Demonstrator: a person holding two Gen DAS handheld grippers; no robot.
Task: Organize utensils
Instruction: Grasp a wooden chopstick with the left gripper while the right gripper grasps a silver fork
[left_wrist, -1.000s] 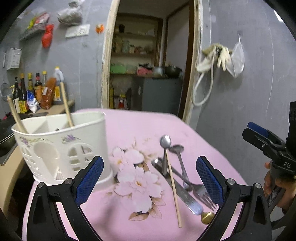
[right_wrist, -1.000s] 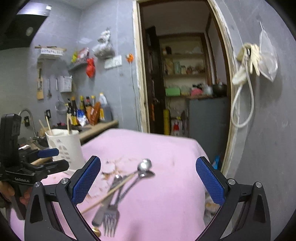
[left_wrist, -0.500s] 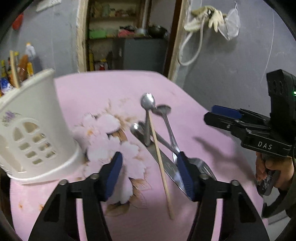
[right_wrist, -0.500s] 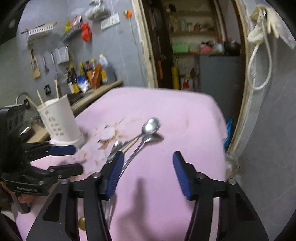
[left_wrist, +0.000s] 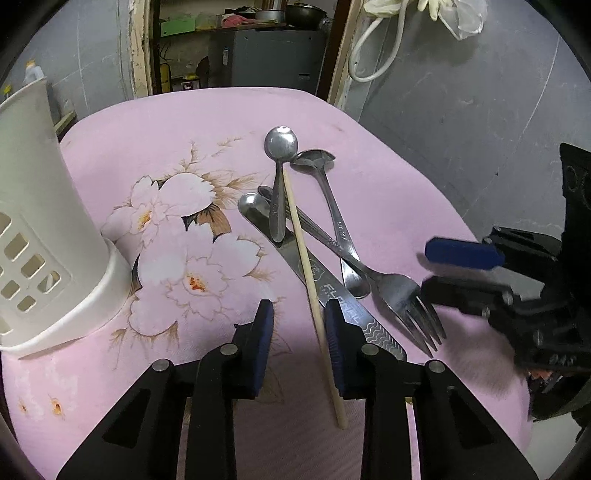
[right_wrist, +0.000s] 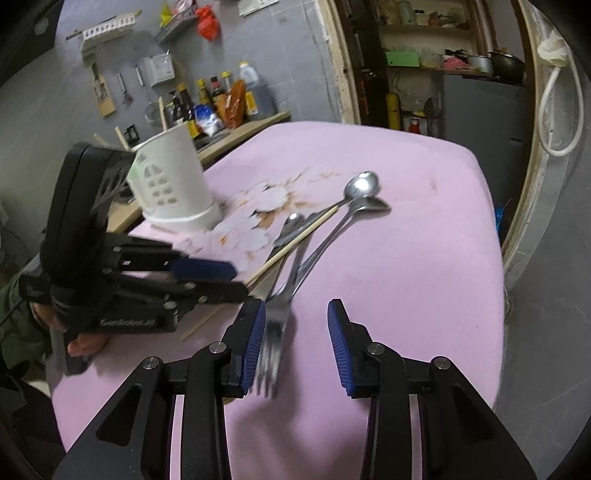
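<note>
spoons (left_wrist: 281, 147): 2; fork (left_wrist: 402, 299): 1; knife (left_wrist: 332, 291): 1; chopstick (left_wrist: 312, 291): 1; holder (left_wrist: 44, 236): 1

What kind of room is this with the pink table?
Probably a home kitchen. Sauce bottles stand on a counter by the wall, a white utensil holder sits on the pink flowered tablecloth, and spoons and a fork lie there too.

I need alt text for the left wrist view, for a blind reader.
The left gripper, jaws partly open, straddles a wooden chopstick lying across a knife, fork and spoons on a pink floral tablecloth. A white utensil holder stands at left.
</note>
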